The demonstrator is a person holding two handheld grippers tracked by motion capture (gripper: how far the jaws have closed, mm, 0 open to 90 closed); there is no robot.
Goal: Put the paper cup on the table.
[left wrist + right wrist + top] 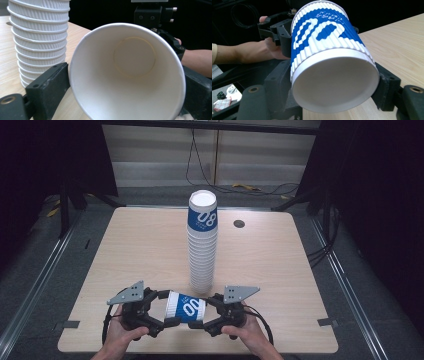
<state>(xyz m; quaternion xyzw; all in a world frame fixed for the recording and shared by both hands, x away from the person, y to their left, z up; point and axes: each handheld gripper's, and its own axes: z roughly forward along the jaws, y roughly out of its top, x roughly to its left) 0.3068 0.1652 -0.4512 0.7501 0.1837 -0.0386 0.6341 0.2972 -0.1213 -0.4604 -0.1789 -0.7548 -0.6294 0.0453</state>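
Note:
A blue and white ribbed paper cup (186,307) marked "08" lies on its side in the air above the table's near edge, held between both grippers. My left gripper (170,309) is shut on its open rim; the left gripper view looks straight into the white inside of the cup (130,75), with a jaw at either side. My right gripper (204,312) is shut on the base end, and the right gripper view faces the cup's bottom (334,85). A tall stack of the same cups (202,245) stands upright just behind, and the stack (40,37) rises beside the held cup.
The light wooden table (125,250) has a round cable hole (239,223) at the back right of the stack. Dark floor, metal rails and stand legs surround the table. Cables run along the back wall.

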